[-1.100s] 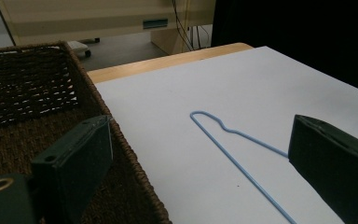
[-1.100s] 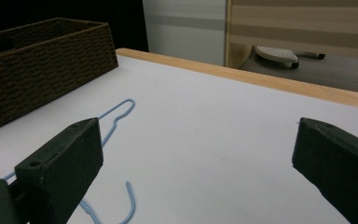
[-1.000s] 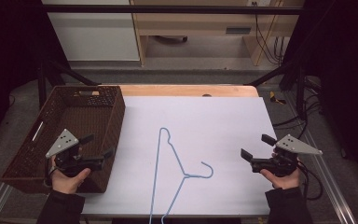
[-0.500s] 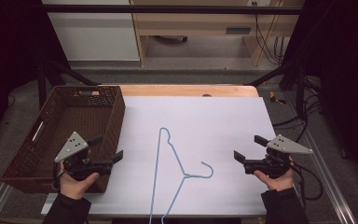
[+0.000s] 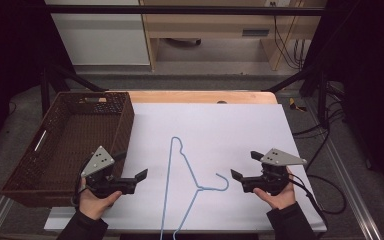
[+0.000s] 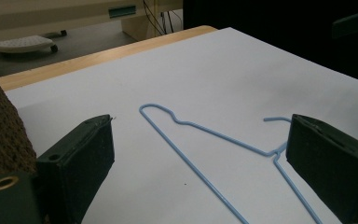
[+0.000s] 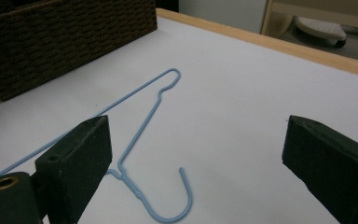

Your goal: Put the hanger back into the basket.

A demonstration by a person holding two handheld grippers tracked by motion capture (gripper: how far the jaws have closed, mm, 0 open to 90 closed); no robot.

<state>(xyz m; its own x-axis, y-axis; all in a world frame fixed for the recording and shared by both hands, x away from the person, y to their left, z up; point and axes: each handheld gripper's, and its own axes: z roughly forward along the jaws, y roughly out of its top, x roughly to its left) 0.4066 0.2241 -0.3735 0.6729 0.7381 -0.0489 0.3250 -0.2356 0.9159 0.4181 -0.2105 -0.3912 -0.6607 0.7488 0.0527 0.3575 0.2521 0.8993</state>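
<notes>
A light-blue wire hanger (image 5: 190,169) lies flat on the white sheet (image 5: 230,125), hook toward the right. My left gripper (image 5: 139,179) hovers left of it beside the basket, jaws open and empty. Its own view looks between its jaws (image 6: 200,140) at the hanger (image 6: 214,135) ahead on the sheet. My right gripper (image 5: 243,165) hovers just right of the hook. Its jaws have just been closing slightly, but they stand wide open with nothing gripped. In the right gripper view the hanger's hook (image 7: 142,126) lies on the sheet beyond that gripper (image 7: 196,126).
A dark brown wicker basket (image 5: 125,125) stands at the table's left, also in the gripper views (image 7: 65,37) (image 6: 0,130). A wooden table edge (image 5: 200,96) runs along the back. Cables trail off the right side (image 5: 325,190).
Both grippers have moved inward over the sheet toward the hanger, the left one rightward and the right one leftward. The hanger has not moved.
</notes>
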